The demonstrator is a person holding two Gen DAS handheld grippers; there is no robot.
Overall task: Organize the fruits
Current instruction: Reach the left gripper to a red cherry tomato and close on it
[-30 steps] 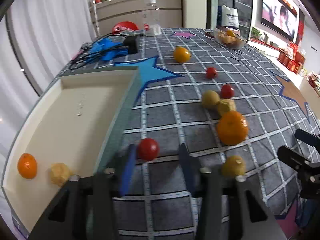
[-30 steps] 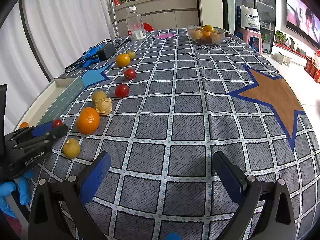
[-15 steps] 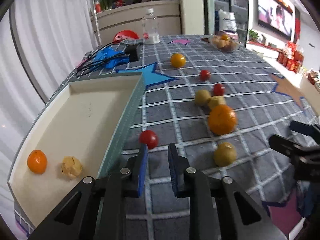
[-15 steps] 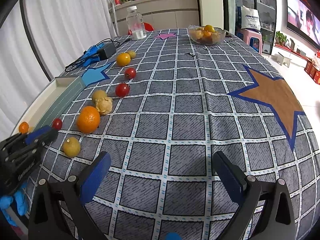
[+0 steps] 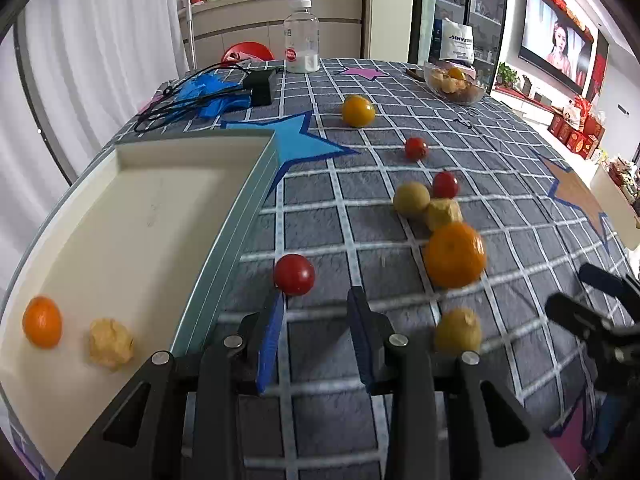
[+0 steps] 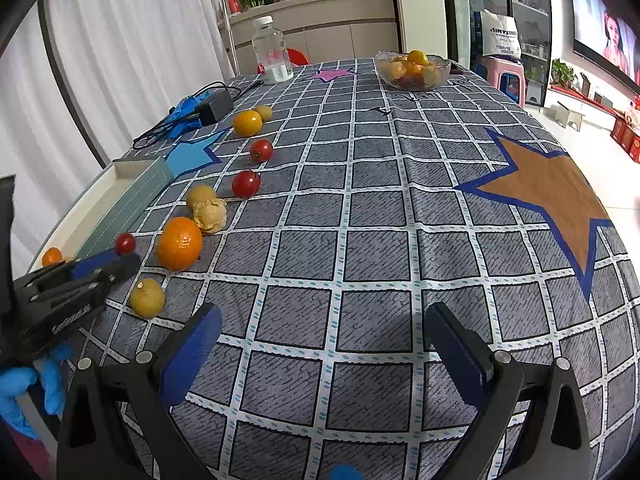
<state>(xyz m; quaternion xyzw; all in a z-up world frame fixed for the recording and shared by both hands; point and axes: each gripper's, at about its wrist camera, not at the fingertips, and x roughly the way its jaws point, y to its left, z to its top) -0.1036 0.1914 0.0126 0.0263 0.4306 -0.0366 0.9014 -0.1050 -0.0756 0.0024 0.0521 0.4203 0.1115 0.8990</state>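
My left gripper [image 5: 316, 304] is open, its fingertips just short of a red cherry tomato [image 5: 294, 274] lying on the cloth beside the cream tray [image 5: 160, 200]. The tray holds a small orange [image 5: 42, 327] and a husked physalis [image 5: 111, 343]. A large orange [image 5: 455, 254], a yellow fruit [image 5: 458, 330], another yellow fruit [image 5: 411, 199], a physalis [image 5: 443, 213] and two more tomatoes [image 5: 445, 184] lie to the right. My right gripper [image 6: 320, 338] is open and empty over bare cloth; the same fruits [image 6: 179, 243] lie to its left.
A glass bowl of fruit [image 6: 413, 70] and a water bottle [image 6: 272, 56] stand at the far end. A black adapter with cable and blue cloth [image 5: 224, 90] lies behind the tray. A yellow-orange fruit [image 5: 358, 110] sits mid-table. The table edge runs close on the left.
My left gripper narrowed its jaws while drawing back half a second ago, then opened again and moved forward toward the nearest tomato. The right gripper has stayed still.
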